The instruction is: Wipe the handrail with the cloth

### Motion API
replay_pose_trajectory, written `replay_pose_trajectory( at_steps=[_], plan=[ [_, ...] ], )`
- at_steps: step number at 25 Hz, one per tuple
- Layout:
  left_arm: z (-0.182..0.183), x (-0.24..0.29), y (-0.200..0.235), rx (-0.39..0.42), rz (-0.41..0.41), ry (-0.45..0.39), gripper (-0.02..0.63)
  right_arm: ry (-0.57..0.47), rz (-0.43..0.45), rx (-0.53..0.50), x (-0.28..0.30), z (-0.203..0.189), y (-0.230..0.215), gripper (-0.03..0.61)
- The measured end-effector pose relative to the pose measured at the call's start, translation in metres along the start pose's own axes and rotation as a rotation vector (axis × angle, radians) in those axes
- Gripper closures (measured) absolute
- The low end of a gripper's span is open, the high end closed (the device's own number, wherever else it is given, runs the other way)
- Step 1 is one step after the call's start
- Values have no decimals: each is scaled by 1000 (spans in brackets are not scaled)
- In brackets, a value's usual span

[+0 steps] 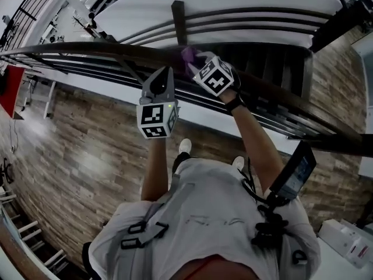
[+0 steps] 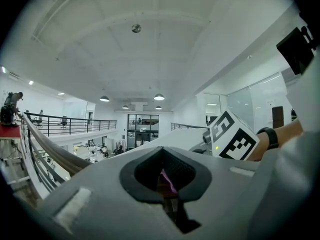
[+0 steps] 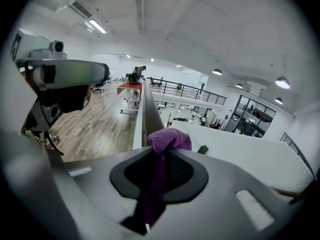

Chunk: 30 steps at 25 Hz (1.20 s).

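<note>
Right gripper [image 3: 161,156] is clamped on the purple cloth [image 3: 169,138], held at the handrail [image 1: 87,48], so wiping looks under way. Left gripper [image 1: 161,74] hangs just beside it, jaws together, empty. Next, I'd guess, the cloth needs sliding along the rail under steady pressure.

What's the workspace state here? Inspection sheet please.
surface: handrail, dark and curved; wood-look floor underfoot.
job's things: purple cloth at the handrail top.
clutter: nothing seen.
tools: right tool shut on the cloth; left tool shut, near the handrail.
cables: dark lead runs to the harness device.
surroundings: stairs beyond the handrail; open mezzanine hall.
</note>
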State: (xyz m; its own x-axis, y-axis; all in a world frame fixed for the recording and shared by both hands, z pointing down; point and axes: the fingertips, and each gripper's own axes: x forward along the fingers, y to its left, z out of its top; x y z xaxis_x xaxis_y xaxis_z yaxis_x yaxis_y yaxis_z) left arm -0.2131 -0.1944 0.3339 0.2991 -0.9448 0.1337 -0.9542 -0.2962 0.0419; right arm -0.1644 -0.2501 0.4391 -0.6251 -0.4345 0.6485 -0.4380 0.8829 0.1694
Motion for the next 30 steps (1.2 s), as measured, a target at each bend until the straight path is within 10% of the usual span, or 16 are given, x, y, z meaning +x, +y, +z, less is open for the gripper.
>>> replay_pose_trajectory(
  at_steps=[30],
  plan=[
    [-20, 58, -346, 88, -618, 86, 614, -90, -406, 435, -264, -236, -70, 528]
  ],
)
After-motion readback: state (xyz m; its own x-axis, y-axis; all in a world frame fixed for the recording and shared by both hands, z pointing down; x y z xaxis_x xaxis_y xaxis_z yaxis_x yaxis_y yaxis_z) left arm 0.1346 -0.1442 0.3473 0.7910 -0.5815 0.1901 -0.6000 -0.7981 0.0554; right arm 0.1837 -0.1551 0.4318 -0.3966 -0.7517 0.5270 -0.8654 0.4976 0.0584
